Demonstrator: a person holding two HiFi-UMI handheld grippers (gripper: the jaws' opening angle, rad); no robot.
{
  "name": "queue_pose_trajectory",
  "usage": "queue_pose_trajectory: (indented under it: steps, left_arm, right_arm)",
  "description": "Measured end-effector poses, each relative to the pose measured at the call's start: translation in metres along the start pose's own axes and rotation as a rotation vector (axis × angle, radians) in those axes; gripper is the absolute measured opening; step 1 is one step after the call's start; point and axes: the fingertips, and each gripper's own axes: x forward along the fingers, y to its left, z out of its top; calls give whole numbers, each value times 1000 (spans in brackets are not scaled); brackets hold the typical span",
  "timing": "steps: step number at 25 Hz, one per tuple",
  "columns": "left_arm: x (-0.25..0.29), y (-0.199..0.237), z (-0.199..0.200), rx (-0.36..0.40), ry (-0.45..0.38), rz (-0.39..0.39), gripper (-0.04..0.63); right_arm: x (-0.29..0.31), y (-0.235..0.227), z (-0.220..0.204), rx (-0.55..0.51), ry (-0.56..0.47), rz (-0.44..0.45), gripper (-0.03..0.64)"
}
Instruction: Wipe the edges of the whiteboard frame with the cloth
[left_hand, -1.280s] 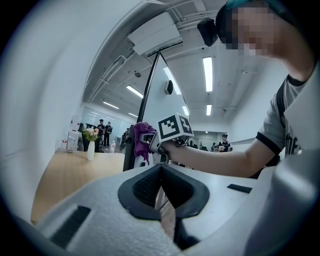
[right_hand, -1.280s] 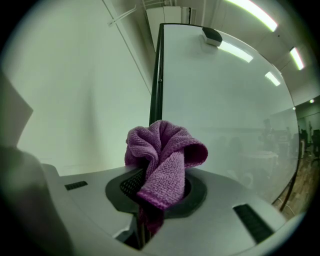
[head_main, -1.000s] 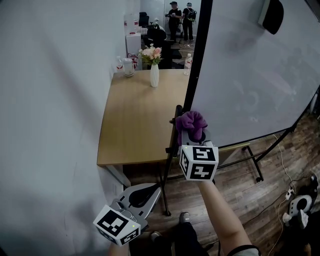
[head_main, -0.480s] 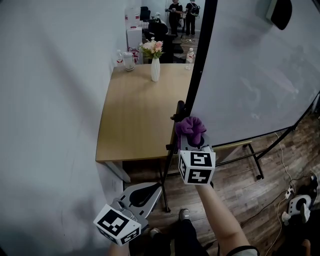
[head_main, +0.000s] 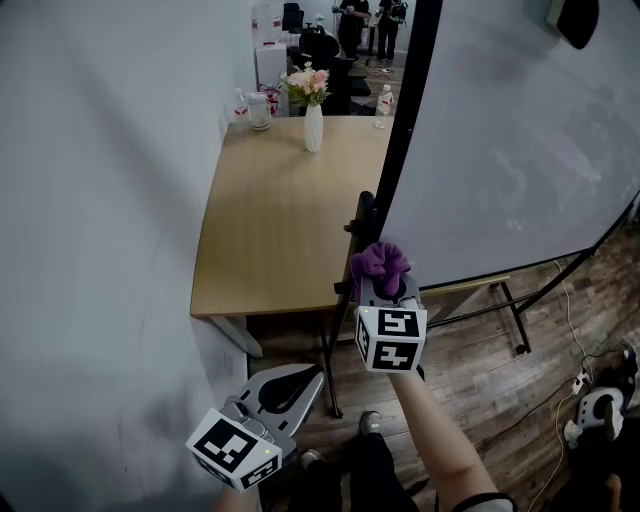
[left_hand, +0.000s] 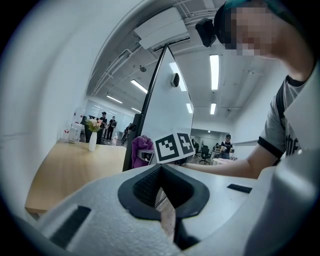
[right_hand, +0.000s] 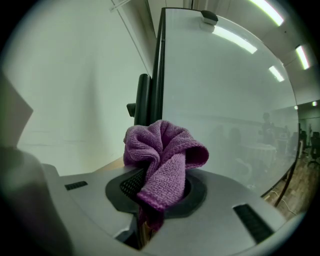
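clamping purple cloth (head_main: 380, 262) by whiteboard frame (head_main: 400, 130), right tool (head_main: 384, 290); left tool (head_main: 300, 383) clenched empty; table (head_main: 270, 230), vase (head_main: 314, 130) behind

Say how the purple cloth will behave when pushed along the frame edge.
The cloth is probably floppy: it droops in folds over the right gripper. Its looped weave looks soft and light, so it should mould to the frame.
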Motion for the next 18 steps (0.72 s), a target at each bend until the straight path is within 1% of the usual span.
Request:
queue_pose_trajectory:
  steps: [6,11,18]
  left_arm:
    - [2,3,-6,-6,11,7,17]
    - [4,5,-9,-9,17,9,17]
    - [5,6,-13,-16,24,7,17]
  right_arm:
    - [5,1,-22,1,38,1,61]
    - [6,1,-27,-20,19,-11,61]
    - [7,3,-34,-29,18,-17,60]
